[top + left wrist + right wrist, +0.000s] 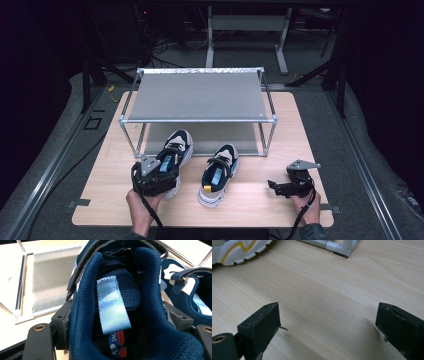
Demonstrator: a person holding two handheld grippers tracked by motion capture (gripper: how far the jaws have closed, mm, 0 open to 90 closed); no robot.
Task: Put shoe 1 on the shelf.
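A navy and white shoe (181,144) stands on the wooden table (110,165), its toe toward the rack. My left gripper (166,171) is shut on its heel. In the left gripper view the black pads (63,320) press the padded navy collar (85,315) from both sides, and a light blue pull tab (111,305) hangs inside. The second shoe (219,174) of the pair stands just to the right of it; its strap (185,277) is in that view too. My right gripper (273,186) rests low at the table's right front, open, its fingers (262,325) wide apart over bare wood.
A two-level rack (197,95) of metal tubes with grey shelves stands at the back of the table, just beyond the shoes. Its corner foot (342,250) and the second shoe's white sole (239,251) lie ahead of my right gripper. Dark floor surrounds the table.
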